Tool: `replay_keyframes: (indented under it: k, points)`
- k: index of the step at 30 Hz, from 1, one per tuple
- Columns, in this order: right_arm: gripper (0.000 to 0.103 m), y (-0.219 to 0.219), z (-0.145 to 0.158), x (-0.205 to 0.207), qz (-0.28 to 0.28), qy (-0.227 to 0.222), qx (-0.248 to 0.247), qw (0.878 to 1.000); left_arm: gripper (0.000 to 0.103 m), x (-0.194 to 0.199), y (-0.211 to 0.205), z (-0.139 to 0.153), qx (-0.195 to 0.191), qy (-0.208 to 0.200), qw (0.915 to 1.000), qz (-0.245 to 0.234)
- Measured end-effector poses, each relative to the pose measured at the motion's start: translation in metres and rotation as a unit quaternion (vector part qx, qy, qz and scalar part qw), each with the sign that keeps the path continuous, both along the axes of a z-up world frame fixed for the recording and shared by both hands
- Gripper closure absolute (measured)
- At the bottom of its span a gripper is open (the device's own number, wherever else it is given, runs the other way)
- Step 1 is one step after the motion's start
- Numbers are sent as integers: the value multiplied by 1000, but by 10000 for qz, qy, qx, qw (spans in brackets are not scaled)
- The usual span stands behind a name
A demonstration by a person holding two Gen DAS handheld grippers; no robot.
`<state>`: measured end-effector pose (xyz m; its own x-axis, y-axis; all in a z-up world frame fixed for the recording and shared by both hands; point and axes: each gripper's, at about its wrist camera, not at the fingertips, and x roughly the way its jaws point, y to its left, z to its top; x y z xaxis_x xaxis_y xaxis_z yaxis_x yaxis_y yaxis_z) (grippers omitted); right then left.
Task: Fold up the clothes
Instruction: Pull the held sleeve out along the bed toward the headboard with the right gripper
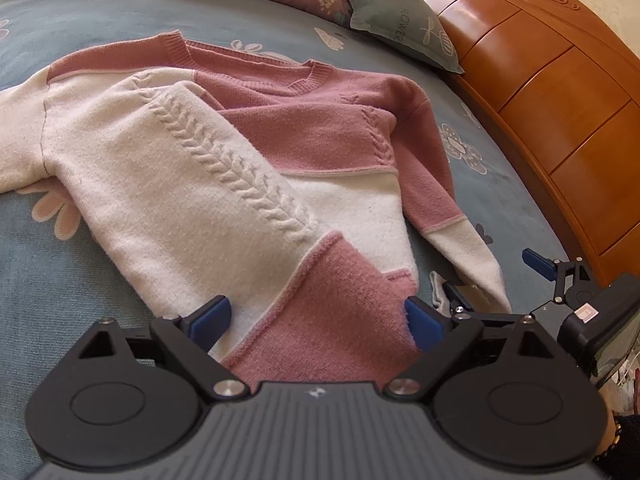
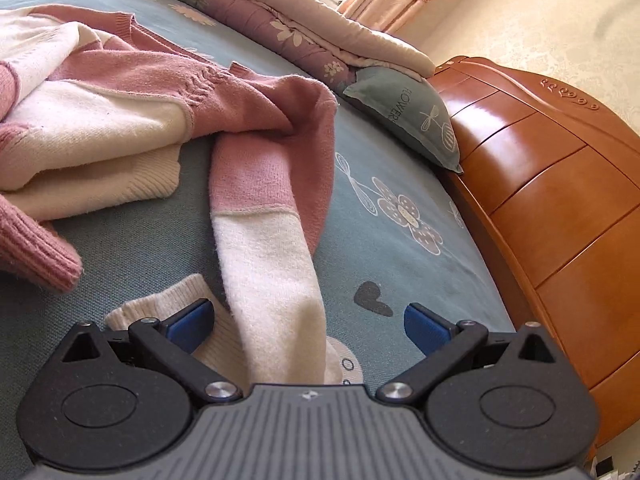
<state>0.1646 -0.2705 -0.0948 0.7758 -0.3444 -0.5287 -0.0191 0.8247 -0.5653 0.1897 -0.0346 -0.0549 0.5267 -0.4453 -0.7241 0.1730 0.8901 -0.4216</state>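
The sweater (image 1: 248, 168) is lying on the bed (image 1: 100, 28), one sleeve folded across it. The left gripper (image 1: 318, 320) is straddling that sleeve's cuff, fingers apart; the right gripper (image 2: 308, 320) is gaping over the other sleeve (image 2: 272, 272), beside the sweater.

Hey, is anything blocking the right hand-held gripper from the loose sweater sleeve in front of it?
Nothing visible does. The right hand-held gripper is open, and the cream end of the sleeve already lies between its fingers on the blue bedsheet. The rest of the sweater sits off to the left.
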Motion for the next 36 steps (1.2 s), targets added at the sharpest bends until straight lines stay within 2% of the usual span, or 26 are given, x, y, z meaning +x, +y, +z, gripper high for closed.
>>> replay_keyframes:
  k: [3, 5, 10, 13, 15, 23, 29, 32, 36]
  points:
    - [0, -9, 2, 14, -134, -46, 99, 9999, 8, 1, 1, -2, -19, 23, 10000, 4]
    - [0, -12, 3, 20, -239, -55, -132, 9996, 8, 2, 1, -3, -27, 36, 10000, 3]
    - [0, -10, 3, 25, -269, -142, -344, 9989, 7, 5, 0, -4, -24, 68, 10000, -12]
    - [0, -23, 10, 33, -693, -344, -272, 9966, 7, 5, 0, -3, 8, 68, 10000, -36]
    - [0, -35, 14, 37, -986, -493, -552, 9924, 7, 5, 1, -3, 5, 89, 10000, -41]
    - [0, -115, 30, 65, -1662, -653, -855, 9802, 7, 6, -4, 3, 211, 90, 9997, -97]
    - [0, -170, 39, 89, -1946, -783, -1314, 9689, 7, 7, -11, 11, 454, 27, 9988, -164]
    - [0, -201, 47, 102, -2212, -846, -1351, 9621, 7, 8, -12, 11, 490, 33, 9986, -173]
    - [0, -240, 60, 106, -2551, -958, -1135, 9554, 7, 8, -10, 11, 482, 57, 9987, -167]
